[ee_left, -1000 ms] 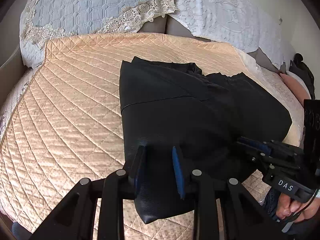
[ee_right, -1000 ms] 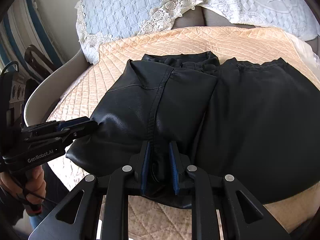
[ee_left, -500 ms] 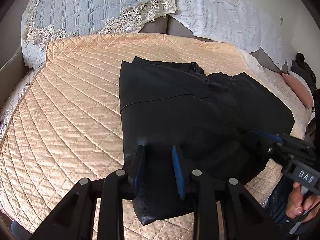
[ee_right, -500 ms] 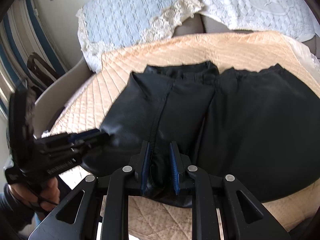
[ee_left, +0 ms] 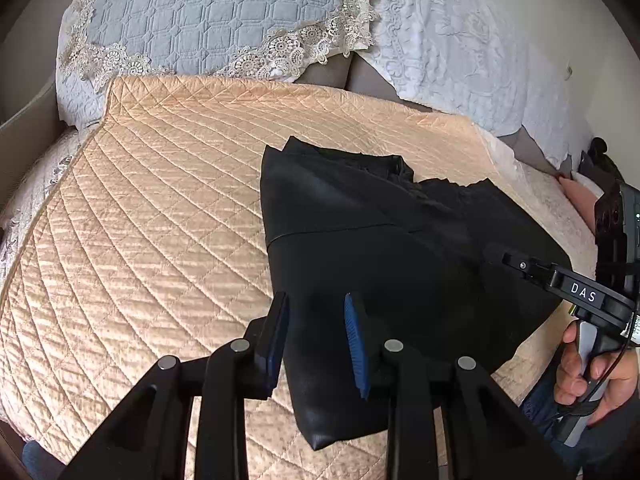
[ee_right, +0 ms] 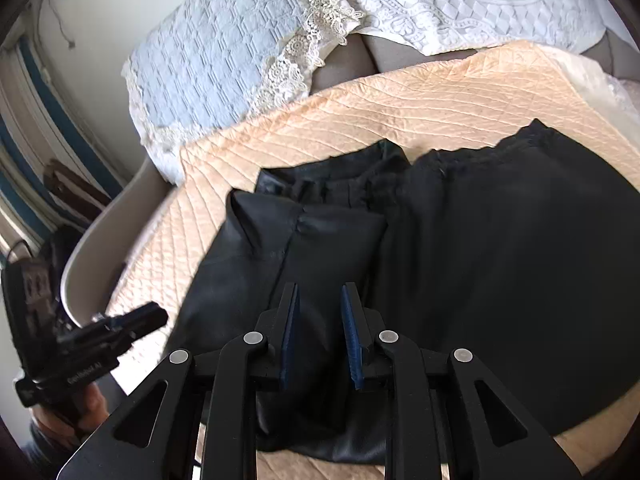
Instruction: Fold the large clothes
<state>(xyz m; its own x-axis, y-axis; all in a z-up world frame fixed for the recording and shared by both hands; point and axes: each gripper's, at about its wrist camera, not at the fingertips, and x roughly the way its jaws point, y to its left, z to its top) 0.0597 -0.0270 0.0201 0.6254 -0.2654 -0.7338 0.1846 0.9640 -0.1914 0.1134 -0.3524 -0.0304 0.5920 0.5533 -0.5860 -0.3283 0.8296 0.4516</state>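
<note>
I've spread the right gripper (ee_right: 318, 334) and let go of the black garment (ee_left: 380, 248); the left gripper (ee_left: 316, 332), beside it, also gapes (fold laid).

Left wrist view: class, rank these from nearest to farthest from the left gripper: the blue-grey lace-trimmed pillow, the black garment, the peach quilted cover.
1. Black garment: between the fingers of the left gripper.
2. Peach quilted cover: under the garment, spreading left.
3. Blue-grey lace-trimmed pillow: far end, upper left.
</note>
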